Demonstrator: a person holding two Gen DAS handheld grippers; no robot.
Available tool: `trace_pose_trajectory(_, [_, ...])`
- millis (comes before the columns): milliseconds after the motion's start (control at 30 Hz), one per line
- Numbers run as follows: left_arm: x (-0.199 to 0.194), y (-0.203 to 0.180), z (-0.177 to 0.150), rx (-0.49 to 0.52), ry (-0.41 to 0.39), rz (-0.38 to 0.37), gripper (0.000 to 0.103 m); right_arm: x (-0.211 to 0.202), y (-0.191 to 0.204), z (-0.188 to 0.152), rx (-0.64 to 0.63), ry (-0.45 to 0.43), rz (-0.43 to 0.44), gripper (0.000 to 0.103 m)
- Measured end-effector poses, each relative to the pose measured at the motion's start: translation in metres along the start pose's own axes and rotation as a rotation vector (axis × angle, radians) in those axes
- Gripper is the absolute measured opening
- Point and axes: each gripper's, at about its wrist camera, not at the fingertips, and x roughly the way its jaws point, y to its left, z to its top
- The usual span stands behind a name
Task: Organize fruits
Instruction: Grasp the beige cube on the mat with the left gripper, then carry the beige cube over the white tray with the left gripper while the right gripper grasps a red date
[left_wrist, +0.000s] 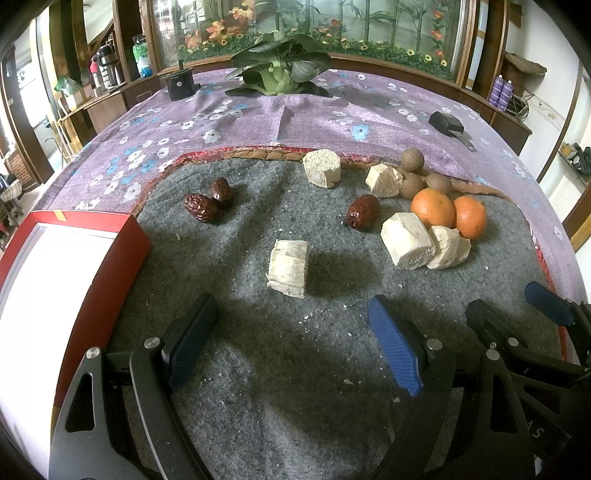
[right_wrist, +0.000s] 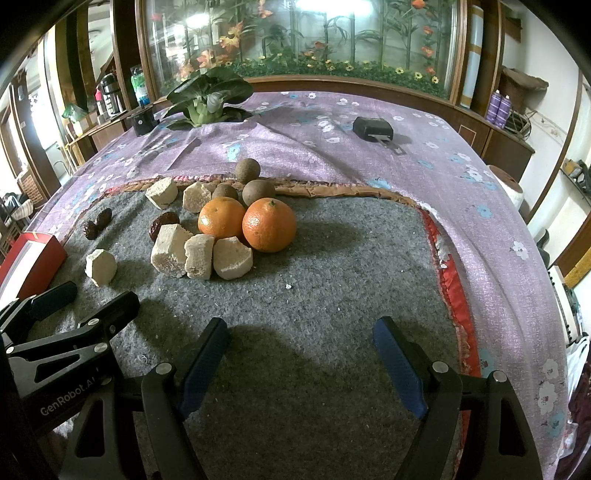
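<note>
Felt mat (left_wrist: 258, 387) is lying over floral cloth | red box (left_wrist: 92, 266) is sitting at its left edge | left gripper (left_wrist: 291, 343) and right gripper (right_wrist: 301, 354) are hovering wide open, holding nothing | two oranges (right_wrist: 247, 223) are touching among pale blocks, dates, brown fruits.

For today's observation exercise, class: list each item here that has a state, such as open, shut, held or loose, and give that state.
Left gripper: open, holding nothing.
Right gripper: open, holding nothing.
Red box: open, white inside showing.
Two oranges: loose on the grey mat, touching each other.
Lone pale chunk: loose, apart from the rest.
</note>
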Motion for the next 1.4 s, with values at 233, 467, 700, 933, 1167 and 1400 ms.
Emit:
trace_pose_trajectory(233, [-0.006,0.006,0.0,0.024,0.029,-0.051,0.085,-0.001,-0.001,0.003,-0.005,-0.003,0.018,0.081])
trace_pose_trajectory(467, [-0.052,0.029,0.003,0.031,-0.099,-0.077,0.085,-0.037,-0.016,0.005,-0.006,-0.1,0.065,0.08])
trace_pose_trajectory(700, [-0.056,0.045,0.01,-0.021,-0.033,-0.157,0.085,-0.06,-0.019,0.007,-0.015,-0.153,0.153,0.08])
trace_pose_trajectory(933, [-0.035,0.025,0.019,0.025,0.012,-0.127,0.085,-0.055,-0.017,0.005,-0.025,-0.127,0.156,0.08])
trace_pose_trajectory(1167, [-0.009,0.018,0.031,0.05,0.037,-0.064,0.076,-0.046,-0.024,0.005,-0.01,-0.102,0.185,0.08])
trace_pose_trajectory(1400, [0.004,0.018,0.031,0.063,0.057,-0.073,0.019,-0.044,-0.021,0.008,-0.021,-0.105,0.216,0.078])
